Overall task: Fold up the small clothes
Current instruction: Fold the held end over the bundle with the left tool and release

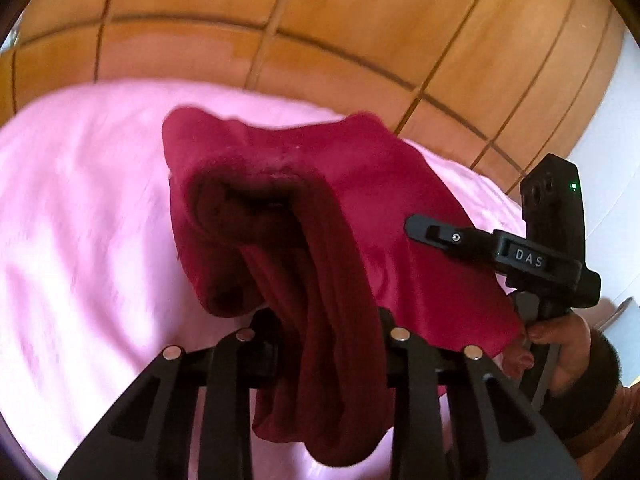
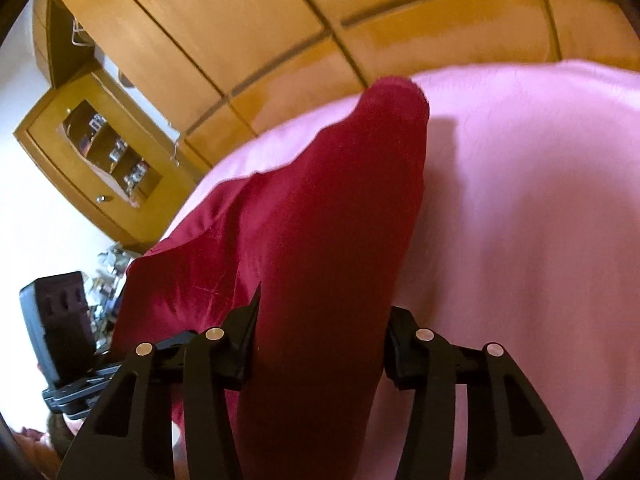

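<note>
left gripper (image 1: 332, 344) | right gripper (image 2: 320, 344) | angled down, both clamping red garment (image 1: 360, 184)

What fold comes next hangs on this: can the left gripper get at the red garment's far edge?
Probably not yet. The left gripper is clamped on a bunched part of the red garment, as is the right gripper; it would have to let go first.

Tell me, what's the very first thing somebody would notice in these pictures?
The dark red cloth jumps out: it hangs bunched in the middle of both views, over a pale pink bedsheet. The left hand-held gripper and the right hand-held gripper each pinch a fold of it at the bottom. Behind the bed stands shiny orange-brown wood panelling.
</note>
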Demonstrator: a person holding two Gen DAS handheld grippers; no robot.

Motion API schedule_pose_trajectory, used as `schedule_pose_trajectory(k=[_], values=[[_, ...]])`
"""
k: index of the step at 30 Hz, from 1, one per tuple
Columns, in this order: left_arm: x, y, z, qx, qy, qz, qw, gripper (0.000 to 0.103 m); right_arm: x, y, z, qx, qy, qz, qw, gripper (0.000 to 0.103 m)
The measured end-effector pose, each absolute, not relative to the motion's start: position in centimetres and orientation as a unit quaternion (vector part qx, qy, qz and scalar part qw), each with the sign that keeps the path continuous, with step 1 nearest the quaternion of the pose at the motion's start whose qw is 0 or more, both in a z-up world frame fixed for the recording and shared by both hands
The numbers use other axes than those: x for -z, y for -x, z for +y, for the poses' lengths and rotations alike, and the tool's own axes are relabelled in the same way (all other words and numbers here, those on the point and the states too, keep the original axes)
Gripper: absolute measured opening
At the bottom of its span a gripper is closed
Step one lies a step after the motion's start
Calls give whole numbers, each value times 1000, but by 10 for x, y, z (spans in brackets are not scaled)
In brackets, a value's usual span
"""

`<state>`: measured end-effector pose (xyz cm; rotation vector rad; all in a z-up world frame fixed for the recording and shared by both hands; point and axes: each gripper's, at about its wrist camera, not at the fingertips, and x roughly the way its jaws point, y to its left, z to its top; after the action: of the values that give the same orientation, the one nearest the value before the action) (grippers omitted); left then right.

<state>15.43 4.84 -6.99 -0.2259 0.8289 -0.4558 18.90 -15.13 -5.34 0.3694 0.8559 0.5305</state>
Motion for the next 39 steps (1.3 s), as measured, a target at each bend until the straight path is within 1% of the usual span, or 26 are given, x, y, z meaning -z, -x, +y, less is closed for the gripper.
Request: schedule_pose_trajectory(k=[9, 15, 18, 21, 23, 25, 26, 29, 30, 31, 33, 35, 38, 39], values=[[42, -238, -22, 247, 66, 356, 899, 27, 24, -245, -206, -198, -157, 349, 902, 48], [37, -300, -80, 259, 31, 334, 906, 28, 15, -292, -243, -169, -125, 309, 928, 48], [47, -328, -101, 250, 29, 340, 906, 28, 26, -315, -262, -157, -116, 306, 932, 48], [68, -353, -117, 237, 37, 369, 898, 28, 55, -343, -271, -135, -122, 339, 923, 48], [89, -362, -123, 225, 45, 395, 890, 29, 80, -350, -279, -110, -121, 369, 915, 53], [104, -359, -115, 228, 63, 398, 886, 34, 98, -348, -292, -114, -173, 366, 907, 63], [107, -357, -111, 233, 77, 397, 884, 34, 99, -349, -296, -118, -187, 365, 904, 64], [110, -361, -102, 243, 109, 404, 875, 38, 98, -348, -288, -108, -168, 361, 911, 65], [111, -360, -99, 243, 113, 404, 874, 40, 98, -346, -288, -105, -165, 361, 912, 68], [111, -358, -97, 240, 118, 405, 874, 42, 97, -346, -288, -99, -165, 361, 913, 73], [110, -357, -101, 227, 123, 405, 877, 55, 97, -344, -289, -94, -169, 359, 913, 75], [112, -349, -90, 220, 133, 403, 878, 59, 89, -332, -287, -82, -171, 353, 916, 78], [114, -334, -71, 207, 156, 398, 880, 62, 80, -301, -294, -75, -172, 350, 918, 78], [115, -327, -64, 203, 167, 393, 881, 65, 77, -289, -292, -66, -168, 351, 919, 78]])
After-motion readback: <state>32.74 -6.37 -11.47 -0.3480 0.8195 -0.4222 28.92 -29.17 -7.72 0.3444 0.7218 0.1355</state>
